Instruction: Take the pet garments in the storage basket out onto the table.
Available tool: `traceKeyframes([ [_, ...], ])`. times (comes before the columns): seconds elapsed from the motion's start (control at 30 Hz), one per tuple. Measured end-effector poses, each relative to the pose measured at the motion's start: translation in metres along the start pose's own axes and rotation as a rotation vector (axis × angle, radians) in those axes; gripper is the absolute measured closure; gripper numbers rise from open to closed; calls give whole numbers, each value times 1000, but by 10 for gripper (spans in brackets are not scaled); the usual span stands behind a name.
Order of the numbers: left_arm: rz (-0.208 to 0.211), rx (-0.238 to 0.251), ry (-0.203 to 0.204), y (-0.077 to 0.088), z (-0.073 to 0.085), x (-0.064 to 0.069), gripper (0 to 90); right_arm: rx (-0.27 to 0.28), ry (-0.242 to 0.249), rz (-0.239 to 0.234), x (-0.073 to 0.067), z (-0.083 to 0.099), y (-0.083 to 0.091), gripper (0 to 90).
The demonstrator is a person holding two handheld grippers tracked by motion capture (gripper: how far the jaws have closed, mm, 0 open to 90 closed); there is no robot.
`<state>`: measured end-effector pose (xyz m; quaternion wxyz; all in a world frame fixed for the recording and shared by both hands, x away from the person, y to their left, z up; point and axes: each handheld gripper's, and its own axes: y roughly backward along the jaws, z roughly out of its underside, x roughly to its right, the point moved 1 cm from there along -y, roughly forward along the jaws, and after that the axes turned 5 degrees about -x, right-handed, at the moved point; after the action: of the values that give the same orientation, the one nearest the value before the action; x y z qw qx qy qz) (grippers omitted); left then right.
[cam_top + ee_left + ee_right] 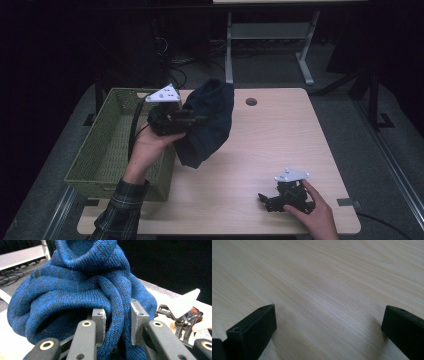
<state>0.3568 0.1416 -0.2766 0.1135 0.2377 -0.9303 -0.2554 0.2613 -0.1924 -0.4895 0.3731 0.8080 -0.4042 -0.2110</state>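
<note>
while gripping, left claw (200,119) raised level

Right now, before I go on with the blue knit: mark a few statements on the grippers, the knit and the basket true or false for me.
1. The left gripper is clamped on a fold of the blue knit garment. True.
2. The blue knit garment already lies inside the green basket. False: it hangs from the left gripper just to the right of the basket, over the wooden table.
3. The right gripper holds a second cloth. False: its jaws stand wide apart with nothing but bare tabletop between them.
4. The right gripper rests low at the near right part of the table. True.
5. The green basket sits at the table's left edge. True.
</note>
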Motion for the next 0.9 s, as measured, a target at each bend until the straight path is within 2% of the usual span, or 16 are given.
traceKeyframes([
  [0.43,25,-21,8,-36,0,9,702,0,0,0,0,0,0,0],
  [0.7,44,-49,20,-70,3,15,702,0,0,0,0,0,0,0],
  [0.9,56,-101,25,-99,12,21,702,0,2,1,0,0,0,0],
])
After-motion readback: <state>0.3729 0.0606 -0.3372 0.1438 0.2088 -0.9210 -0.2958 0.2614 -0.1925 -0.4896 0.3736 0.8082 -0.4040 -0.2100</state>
